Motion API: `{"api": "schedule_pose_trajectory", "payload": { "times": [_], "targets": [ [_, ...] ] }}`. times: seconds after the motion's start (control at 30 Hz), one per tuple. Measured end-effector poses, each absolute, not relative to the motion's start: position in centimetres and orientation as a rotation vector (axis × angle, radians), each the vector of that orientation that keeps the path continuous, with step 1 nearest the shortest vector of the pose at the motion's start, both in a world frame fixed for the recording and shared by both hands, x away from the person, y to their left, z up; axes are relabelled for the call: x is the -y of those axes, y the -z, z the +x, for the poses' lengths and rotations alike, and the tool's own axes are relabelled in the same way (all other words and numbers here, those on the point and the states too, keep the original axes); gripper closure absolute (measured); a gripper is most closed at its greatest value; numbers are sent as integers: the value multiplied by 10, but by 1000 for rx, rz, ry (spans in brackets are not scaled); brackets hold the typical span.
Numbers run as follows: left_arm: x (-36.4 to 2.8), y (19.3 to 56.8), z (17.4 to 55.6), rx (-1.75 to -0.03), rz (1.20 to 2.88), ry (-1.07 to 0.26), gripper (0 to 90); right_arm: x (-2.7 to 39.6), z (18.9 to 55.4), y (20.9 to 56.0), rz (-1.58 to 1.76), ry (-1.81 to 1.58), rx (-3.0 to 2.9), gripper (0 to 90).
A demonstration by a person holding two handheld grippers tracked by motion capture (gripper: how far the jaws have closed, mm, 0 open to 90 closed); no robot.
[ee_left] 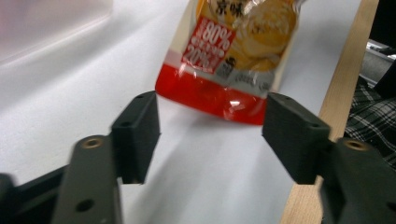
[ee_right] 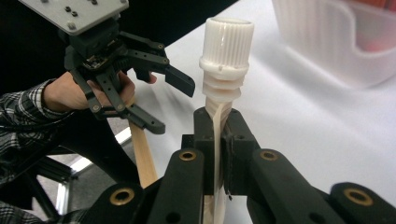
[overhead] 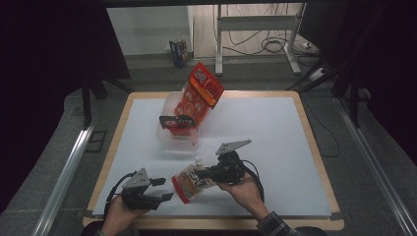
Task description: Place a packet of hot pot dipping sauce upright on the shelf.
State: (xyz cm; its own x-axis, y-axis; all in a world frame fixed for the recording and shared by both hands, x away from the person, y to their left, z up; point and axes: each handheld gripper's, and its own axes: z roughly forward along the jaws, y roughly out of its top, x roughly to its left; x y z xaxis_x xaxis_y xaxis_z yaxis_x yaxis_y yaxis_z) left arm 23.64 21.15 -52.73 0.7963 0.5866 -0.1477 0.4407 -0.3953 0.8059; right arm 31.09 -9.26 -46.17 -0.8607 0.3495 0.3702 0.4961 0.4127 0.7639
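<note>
High view: the right gripper [overhead: 209, 173] is clenched on the top edge of a spouted snack pouch [overhead: 189, 183] near the table's front edge, the pouch's white screw cap [overhead: 199, 161] just beside the jaws. The left gripper [overhead: 164, 189] sits near the pouch's red bottom corner, jaws spread and off it. Farther back on the white table cover [overhead: 275, 128], a clear plastic bin [overhead: 173, 135] holds a tall red snack bag [overhead: 199, 93] leaning out of it.

Left gripper view: the two black jaws stand released, well apart, with nothing between the pads. The snack pouch [ee_left: 233, 51] lies just beyond them on the white cover, its red bottom seam toward the jaws; the table's wooden edge [ee_left: 341, 93] runs along the right.

Right gripper view: the jaws are clamped flat on the pouch's seam just below the white screw cap [ee_right: 227, 56], which rises upright above them. The left gripper [ee_right: 161, 100] shows farther off, open. The clear plastic bin [ee_right: 336, 42] sits at upper right.
</note>
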Motion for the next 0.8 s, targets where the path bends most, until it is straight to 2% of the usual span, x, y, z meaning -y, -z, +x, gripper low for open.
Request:
{"api": "schedule_pose_trajectory", "payload": {
  "times": [0.43,0.8],
  "targets": [
    [-213,527,239,-791,2052,-244,113,106,321,430,-751,1500,2601,856],
    [-217,526,239,-813,2023,-279,49,121,337,406,-791,1530,2664,860]
  ]
}}
